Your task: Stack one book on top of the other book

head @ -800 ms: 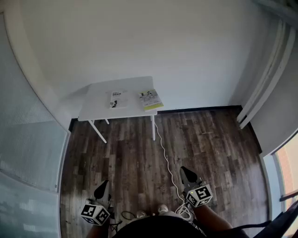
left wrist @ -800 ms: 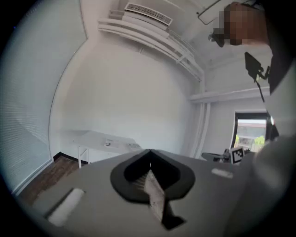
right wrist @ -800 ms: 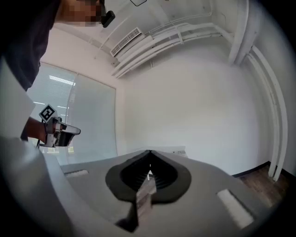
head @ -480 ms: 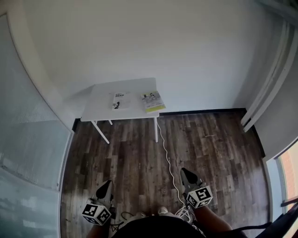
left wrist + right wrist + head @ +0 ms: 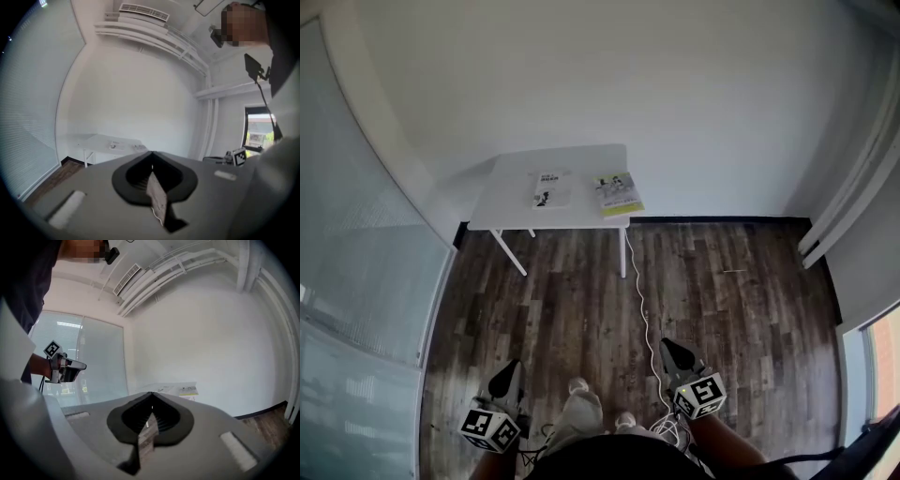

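Person (image 5: 609,459) is walking nearer the tabletop (image 5: 511,197); white book (image 5: 551,189) and yellow-green book (image 5: 618,193) are lying apart (task unstarted); left gripper (image 5: 507,377), right gripper (image 5: 671,351) hanging closed, empty.

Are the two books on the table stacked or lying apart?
Apart. The white book and the yellow-edged book lie flat side by side on the table, a strip of tabletop between them.

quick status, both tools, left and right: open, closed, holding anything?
Left tool: closed, holding nothing.
Right tool: closed, holding nothing.
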`<state>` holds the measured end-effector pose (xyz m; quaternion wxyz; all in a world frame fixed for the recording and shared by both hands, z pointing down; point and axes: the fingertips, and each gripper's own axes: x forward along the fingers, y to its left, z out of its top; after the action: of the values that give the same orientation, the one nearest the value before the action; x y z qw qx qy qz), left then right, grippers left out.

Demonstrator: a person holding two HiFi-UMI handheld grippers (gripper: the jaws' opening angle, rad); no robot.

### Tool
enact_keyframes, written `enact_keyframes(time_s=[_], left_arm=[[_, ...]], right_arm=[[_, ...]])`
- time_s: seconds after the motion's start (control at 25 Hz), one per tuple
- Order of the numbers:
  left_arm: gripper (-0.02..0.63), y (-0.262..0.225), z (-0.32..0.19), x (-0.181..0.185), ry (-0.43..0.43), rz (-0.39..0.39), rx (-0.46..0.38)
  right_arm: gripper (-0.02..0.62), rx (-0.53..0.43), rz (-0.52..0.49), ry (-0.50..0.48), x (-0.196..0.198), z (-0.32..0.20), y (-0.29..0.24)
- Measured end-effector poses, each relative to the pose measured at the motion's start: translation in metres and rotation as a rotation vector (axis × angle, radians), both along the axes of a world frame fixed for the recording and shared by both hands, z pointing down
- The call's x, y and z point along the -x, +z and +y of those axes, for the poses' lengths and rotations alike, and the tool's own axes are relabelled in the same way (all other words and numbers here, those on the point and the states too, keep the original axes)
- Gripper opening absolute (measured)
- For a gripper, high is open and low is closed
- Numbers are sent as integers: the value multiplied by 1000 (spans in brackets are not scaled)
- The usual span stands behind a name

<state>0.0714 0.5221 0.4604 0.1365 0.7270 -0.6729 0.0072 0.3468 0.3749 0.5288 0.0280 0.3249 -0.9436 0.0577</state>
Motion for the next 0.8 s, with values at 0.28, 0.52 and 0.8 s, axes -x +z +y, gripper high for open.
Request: enact_keyframes(time_s=[0.28, 0.52, 0.8], left_arm=[[3, 1, -44, 36, -4, 20, -18], [3, 1, -103, 71, 51, 15, -27], [3, -6, -171, 114, 131, 24, -44]], right_arm=[[0, 30, 49, 53, 19, -38, 9], [0, 49, 84, 154, 28, -85, 10], [0, 49, 101, 196, 70, -124, -3]])
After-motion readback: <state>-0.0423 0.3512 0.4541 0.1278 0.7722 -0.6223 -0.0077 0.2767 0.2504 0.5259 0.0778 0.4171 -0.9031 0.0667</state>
